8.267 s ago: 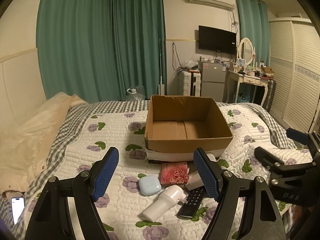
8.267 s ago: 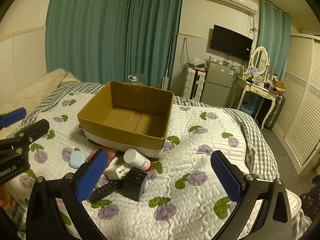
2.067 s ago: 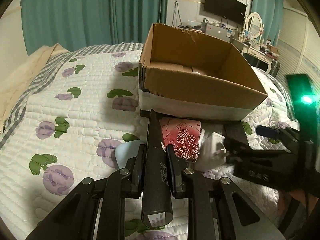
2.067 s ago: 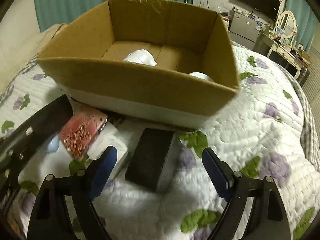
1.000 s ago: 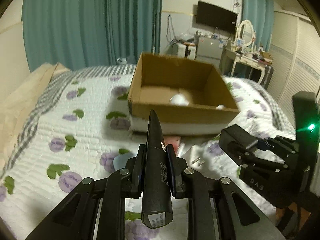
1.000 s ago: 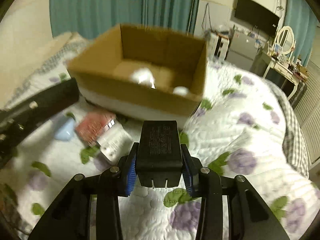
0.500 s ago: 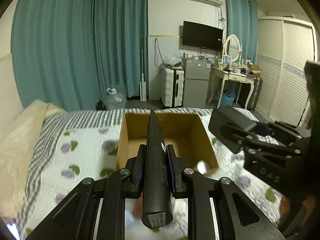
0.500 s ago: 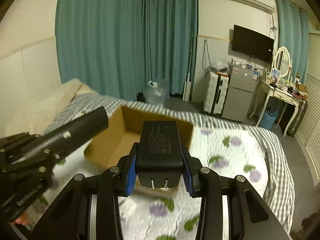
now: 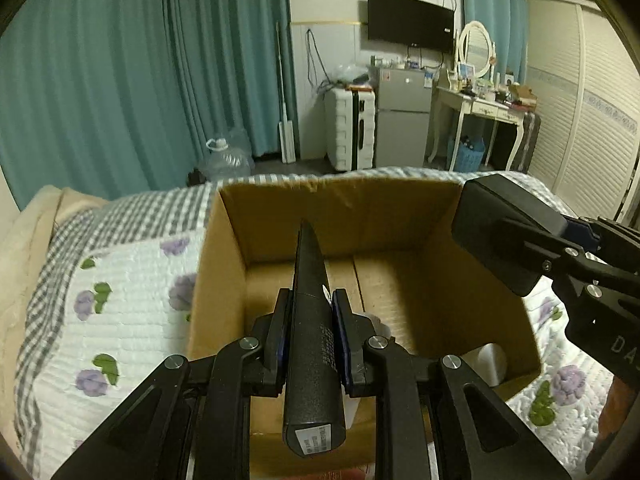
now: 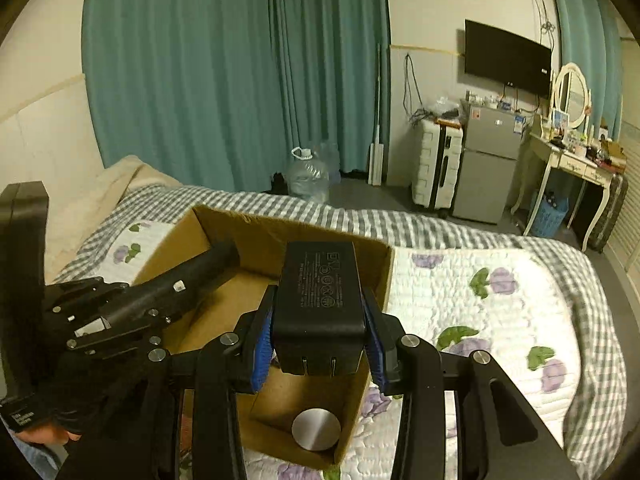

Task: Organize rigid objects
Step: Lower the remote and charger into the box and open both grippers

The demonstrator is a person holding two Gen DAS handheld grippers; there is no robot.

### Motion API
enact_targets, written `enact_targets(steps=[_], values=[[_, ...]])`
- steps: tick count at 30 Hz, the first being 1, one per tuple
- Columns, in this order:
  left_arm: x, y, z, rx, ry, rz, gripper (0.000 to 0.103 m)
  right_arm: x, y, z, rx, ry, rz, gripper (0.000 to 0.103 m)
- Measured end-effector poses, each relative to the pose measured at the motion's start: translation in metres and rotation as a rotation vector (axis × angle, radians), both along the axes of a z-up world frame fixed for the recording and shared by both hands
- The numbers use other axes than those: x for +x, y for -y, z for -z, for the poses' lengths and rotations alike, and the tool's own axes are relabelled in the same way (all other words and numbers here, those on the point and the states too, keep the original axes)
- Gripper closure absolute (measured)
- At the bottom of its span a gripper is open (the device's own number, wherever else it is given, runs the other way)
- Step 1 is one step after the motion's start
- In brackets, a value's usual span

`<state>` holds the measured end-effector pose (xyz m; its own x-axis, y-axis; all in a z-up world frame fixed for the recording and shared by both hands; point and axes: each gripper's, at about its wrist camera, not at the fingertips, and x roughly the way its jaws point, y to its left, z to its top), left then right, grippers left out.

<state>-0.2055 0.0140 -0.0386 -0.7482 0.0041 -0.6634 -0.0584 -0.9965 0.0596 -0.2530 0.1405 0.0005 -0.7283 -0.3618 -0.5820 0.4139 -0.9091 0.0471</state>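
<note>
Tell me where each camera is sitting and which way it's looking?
Left wrist: rides on the left claw, looking forward and down into the cardboard box; its fingers pinch a black remote, and the right claw shows at right.
Right wrist: rides on the right claw, looking over the box toward the curtains; it grips a black charger, and the left claw shows at left.
Both see the box, both held things, and the bed.

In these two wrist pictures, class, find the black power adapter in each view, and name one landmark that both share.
Left wrist view: the black power adapter sits at the right edge, clamped in the right gripper, above the cardboard box.
Right wrist view: the adapter is centre, between the blue pads, prongs toward the camera, over the box.
Shared landmark: the wall television.
</note>
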Motion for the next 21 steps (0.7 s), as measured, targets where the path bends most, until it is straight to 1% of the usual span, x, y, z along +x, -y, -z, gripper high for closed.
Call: enact_targets(steps=[2,4,5,7,9,13,14,15,18,19,20,21], values=[[-0.003,0.000,0.003,-0.001,-0.009,-0.006,0.083,-0.001,0.002,0.005,0.004,0.001,-0.002,0.065],[-0.005,0.003,0.003,0.018,-0.019,-0.012,0.077,-0.007,0.002,0.006,-0.001,0.002,-0.004,0.065],[-0.006,0.005,0.001,0.026,-0.025,-0.018,0.062,-0.008,0.002,0.006,-0.006,0.003,-0.005,0.065],[-0.006,0.007,-0.002,0.025,-0.041,-0.034,0.039,-0.011,0.002,0.007,-0.012,0.002,-0.003,0.065],[-0.005,0.009,-0.004,0.021,-0.060,-0.031,0.039,-0.014,0.004,0.008,-0.012,0.001,0.003,0.065],[-0.004,0.011,-0.006,0.007,-0.060,-0.031,0.039,-0.025,0.005,0.015,-0.007,0.008,0.009,0.065],[-0.003,0.012,-0.006,0.001,-0.057,-0.056,0.039,-0.029,0.006,0.018,-0.006,0.009,0.010,0.065],[-0.002,0.011,-0.006,-0.006,-0.058,-0.057,0.039,-0.031,0.007,0.019,-0.007,0.010,0.010,0.065],[0.004,0.011,-0.009,-0.025,-0.058,-0.058,0.039,-0.039,0.010,0.027,0.008,0.045,0.017,0.063],[0.007,0.011,-0.011,-0.030,-0.057,-0.062,0.039,-0.038,0.010,0.028,0.012,0.040,0.028,0.053],[0.011,0.011,-0.014,-0.036,-0.057,-0.067,0.039,-0.034,0.008,0.025,0.010,0.024,0.041,0.040],[0.016,0.008,-0.016,-0.040,-0.059,-0.068,0.039,-0.029,0.005,0.020,0.005,0.009,0.051,0.035]])
